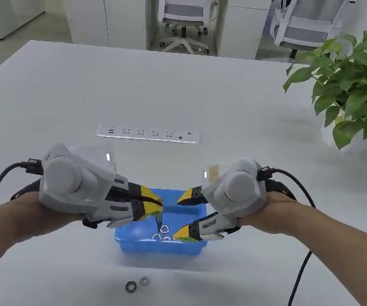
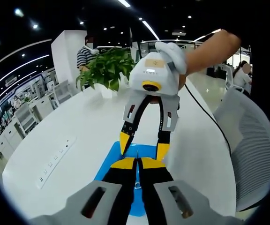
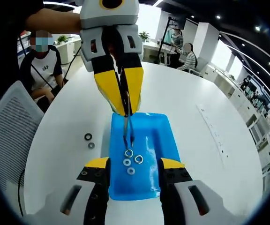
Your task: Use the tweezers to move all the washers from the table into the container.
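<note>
A: How are the jaws set?
B: The tweezers (image 3: pixel 127 129) are clamped by the left gripper (image 3: pixel 125 110) above the blue container (image 3: pixel 165 140); the right gripper (image 3: pixel 135 164) is held spread, empty.
A: The risk?
B: Two washers (image 3: pixel 88 137) are left on the table (image 3: pixel 196 140) beside it; they could be flicked away if pinched off-centre.

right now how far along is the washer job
Done: three washers lie in the blue container. In hand: the left gripper is shut on the tweezers, with their tips over the container at a fourth washer; I cannot tell whether it is released. The right gripper is open at the container. Left: two washers on the table.
</note>
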The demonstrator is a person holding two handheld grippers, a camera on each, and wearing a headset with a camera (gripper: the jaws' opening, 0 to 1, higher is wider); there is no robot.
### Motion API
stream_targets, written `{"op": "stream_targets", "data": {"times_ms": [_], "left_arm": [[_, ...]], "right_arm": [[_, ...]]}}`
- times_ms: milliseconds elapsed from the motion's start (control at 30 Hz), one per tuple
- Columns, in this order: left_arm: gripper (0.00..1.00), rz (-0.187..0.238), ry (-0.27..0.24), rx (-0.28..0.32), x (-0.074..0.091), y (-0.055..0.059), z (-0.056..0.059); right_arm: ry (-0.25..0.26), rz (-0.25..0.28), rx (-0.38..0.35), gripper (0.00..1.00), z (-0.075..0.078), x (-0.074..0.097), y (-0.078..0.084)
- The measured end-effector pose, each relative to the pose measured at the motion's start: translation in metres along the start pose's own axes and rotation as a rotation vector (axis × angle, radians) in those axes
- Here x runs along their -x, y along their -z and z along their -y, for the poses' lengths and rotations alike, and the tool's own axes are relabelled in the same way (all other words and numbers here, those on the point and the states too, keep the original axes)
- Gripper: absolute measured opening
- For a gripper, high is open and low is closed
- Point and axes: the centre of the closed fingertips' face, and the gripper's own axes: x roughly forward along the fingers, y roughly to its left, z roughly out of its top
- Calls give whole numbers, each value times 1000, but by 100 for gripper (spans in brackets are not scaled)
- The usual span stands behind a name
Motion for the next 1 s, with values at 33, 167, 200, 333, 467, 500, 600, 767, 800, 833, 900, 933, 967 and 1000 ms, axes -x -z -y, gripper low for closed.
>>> {"op": "stream_targets", "data": {"times_ms": [33,167,200,333,467,500,600,767,800,833,900,933,967,1000], "left_arm": [[6,0,-1,0,1,-1,1],[6,-7,-3,-8,4,-3,6],[6,-9,-4,-10,5,-4,7],[6,-10,-10,-14,8,-6,8],[6,-6,-16,-13,13,-8,10],[6,-6,-19,-10,14,-9,11],[6,-5,-27,-8,17,-11,12],[6,-3,-37,-14,24,-13,16],[6,-4,-39,-14,25,-13,16],[6,-3,-41,-16,26,-14,17],[6,-1,-42,-14,28,-15,18],[6,-1,-43,-14,29,-15,18],[6,-1,-46,-13,30,-15,19],[6,-2,-48,-12,31,-16,20]], "right_arm": [[2,0,-2,44,-1,2,1],[22,1,-25,48,-4,11,3],[24,2,-30,50,-5,12,3],[39,4,-51,55,-9,18,5],[44,6,-74,61,-15,22,7],[46,7,-76,62,-16,23,7],[57,11,-94,64,-20,26,8],[79,18,-121,71,-25,30,11],[82,19,-125,72,-26,30,11],[84,20,-130,73,-27,31,11],[91,22,-138,76,-30,32,12],[96,21,-142,78,-31,32,13],[100,21,-147,79,-32,33,14],[104,24,-158,80,-32,34,15]]}}
